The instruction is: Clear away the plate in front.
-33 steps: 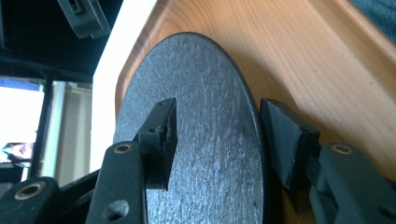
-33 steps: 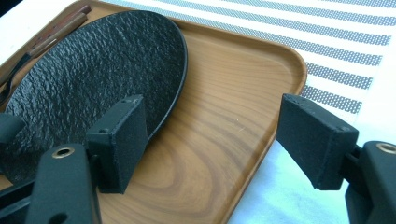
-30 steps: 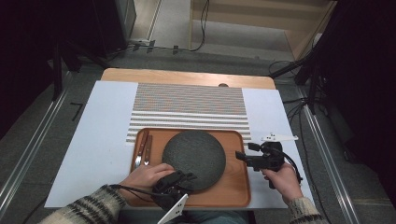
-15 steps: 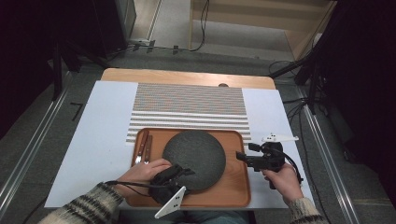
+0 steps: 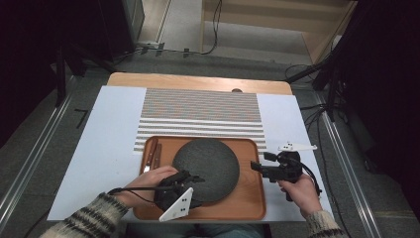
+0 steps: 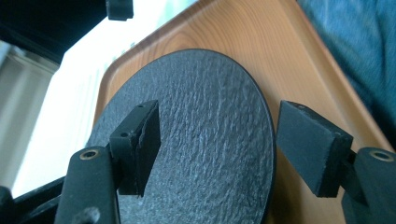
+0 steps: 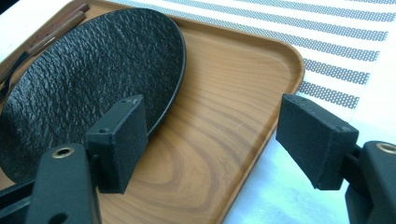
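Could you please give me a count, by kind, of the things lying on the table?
Wooden tray: 1
Black round plate: 1
Brown-handled utensils: 2
Striped placemat: 1
Total: 5

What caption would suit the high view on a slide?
A round black plate lies on a wooden tray, with an open tool in each hand at its left and right.
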Demonstrator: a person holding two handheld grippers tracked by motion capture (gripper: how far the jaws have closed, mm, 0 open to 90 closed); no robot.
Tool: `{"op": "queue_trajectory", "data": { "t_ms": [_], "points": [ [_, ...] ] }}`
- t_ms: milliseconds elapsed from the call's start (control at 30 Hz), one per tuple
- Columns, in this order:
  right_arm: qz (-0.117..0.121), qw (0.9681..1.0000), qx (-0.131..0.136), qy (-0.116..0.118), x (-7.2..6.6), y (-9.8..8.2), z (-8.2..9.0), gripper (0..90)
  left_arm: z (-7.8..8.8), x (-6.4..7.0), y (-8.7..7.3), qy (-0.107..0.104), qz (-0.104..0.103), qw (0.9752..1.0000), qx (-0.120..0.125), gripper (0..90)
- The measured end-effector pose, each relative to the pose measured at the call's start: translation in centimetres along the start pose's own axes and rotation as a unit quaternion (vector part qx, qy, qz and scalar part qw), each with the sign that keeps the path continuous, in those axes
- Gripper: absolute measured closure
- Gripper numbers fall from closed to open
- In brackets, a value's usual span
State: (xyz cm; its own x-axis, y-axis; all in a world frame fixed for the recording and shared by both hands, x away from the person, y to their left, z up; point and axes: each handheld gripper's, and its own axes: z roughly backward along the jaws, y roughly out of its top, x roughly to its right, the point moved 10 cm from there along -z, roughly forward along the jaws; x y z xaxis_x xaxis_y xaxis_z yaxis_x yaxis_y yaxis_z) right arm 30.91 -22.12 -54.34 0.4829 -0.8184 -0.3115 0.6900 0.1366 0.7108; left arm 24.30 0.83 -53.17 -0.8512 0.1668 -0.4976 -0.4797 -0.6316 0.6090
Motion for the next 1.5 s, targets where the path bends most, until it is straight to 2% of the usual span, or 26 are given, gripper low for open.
{"op": "queue_trajectory", "data": {
  "t_ms": [33, 133, 233, 400, 533, 667, 733, 800, 867, 933, 1000, 1133, 1233, 1300, 1333, 1400, 1500],
  "points": [
    [0.000, 1.0000, 0.000, 0.000, 0.0, 0.0, 0.0, 22.8, 0.0, 0.0, 0.0, -0.008, 0.013, 0.9999, 0.000, 29.3],
    [0.001, 1.0000, -0.001, 0.000, 0.0, 0.0, 0.0, 22.8, -0.1, 0.0, -0.3, -0.022, 0.035, 0.9991, -0.007, 29.3],
    [0.002, 1.0000, -0.002, 0.001, -0.1, -0.1, 0.0, 22.8, -0.2, -0.2, -0.4, -0.032, 0.068, 0.9971, -0.010, 28.6],
    [0.002, 1.0000, -0.002, 0.003, -0.2, -0.1, -0.1, 22.8, -0.1, -0.6, -0.5, -0.048, 0.134, 0.9897, -0.010, 28.0],
    [0.003, 1.0000, -0.004, 0.004, -0.3, -0.2, -0.2, 22.8, -0.2, -1.2, -0.7, -0.049, 0.182, 0.9821, -0.010, 28.0],
    [0.004, 1.0000, -0.004, 0.007, -0.5, -0.2, -0.3, 22.8, -0.2, -1.7, -0.9, -0.044, 0.219, 0.9747, -0.011, 27.9],
    [0.006, 0.9999, -0.006, 0.007, -0.5, -0.2, -0.3, 22.8, -0.3, -2.0, -1.1, -0.043, 0.240, 0.9697, -0.020, 27.8],
    [0.007, 0.9999, -0.007, 0.007, -0.5, -0.2, -0.3, 22.8, -0.5, -2.2, -1.4, -0.044, 0.268, 0.9619, -0.031, 25.4],
    [0.008, 0.9999, -0.007, 0.007, -0.6, -0.3, -0.3, 22.8, -0.5, -2.3, -1.5, -0.047, 0.288, 0.9560, -0.032, 24.9],
    [0.009, 0.9999, -0.007, 0.007, -0.6, -0.3, -0.3, 22.8, -0.4, -2.4, -1.5, -0.046, 0.296, 0.9536, -0.034, 24.8],
    [0.010, 0.9999, -0.007, 0.007, -0.6, -0.3, -0.3, 22.8, -0.4, -2.5, -1.4, -0.043, 0.309, 0.9494, -0.031, 23.4],
    [0.008, 0.9999, -0.008, 0.007, -0.6, -0.3, -0.3, 22.8, -0.4, -2.9, -1.1, -0.043, 0.351, 0.9353, -0.021, 23.3],
    [0.011, 0.9999, -0.009, 0.007, -0.6, -0.4, -0.3, 22.8, -0.5, -3.1, -1.2, -0.039, 0.379, 0.9243, -0.024, 23.3],
    [0.010, 0.9999, -0.010, 0.005, -0.6, -0.4, -0.3, 22.8, -0.5, -3.2, -1.3, -0.038, 0.402, 0.9145, -0.027, 23.3],
    [0.009, 0.9999, -0.009, 0.005, -0.6, -0.4, -0.3, 22.8, -0.5, -3.2, -1.4, -0.037, 0.410, 0.9110, -0.030, 23.3],
    [0.008, 0.9999, -0.009, 0.005, -0.6, -0.4, -0.3, 22.8, -0.5, -3.5, -1.5, -0.030, 0.423, 0.9051, -0.030, 23.3],
    [0.008, 0.9999, -0.008, 0.005, -0.6, -0.4, -0.3, 22.8, -0.3, -3.8, -1.8, -0.024, 0.435, 0.8994, -0.033, 23.3]
  ]
}}
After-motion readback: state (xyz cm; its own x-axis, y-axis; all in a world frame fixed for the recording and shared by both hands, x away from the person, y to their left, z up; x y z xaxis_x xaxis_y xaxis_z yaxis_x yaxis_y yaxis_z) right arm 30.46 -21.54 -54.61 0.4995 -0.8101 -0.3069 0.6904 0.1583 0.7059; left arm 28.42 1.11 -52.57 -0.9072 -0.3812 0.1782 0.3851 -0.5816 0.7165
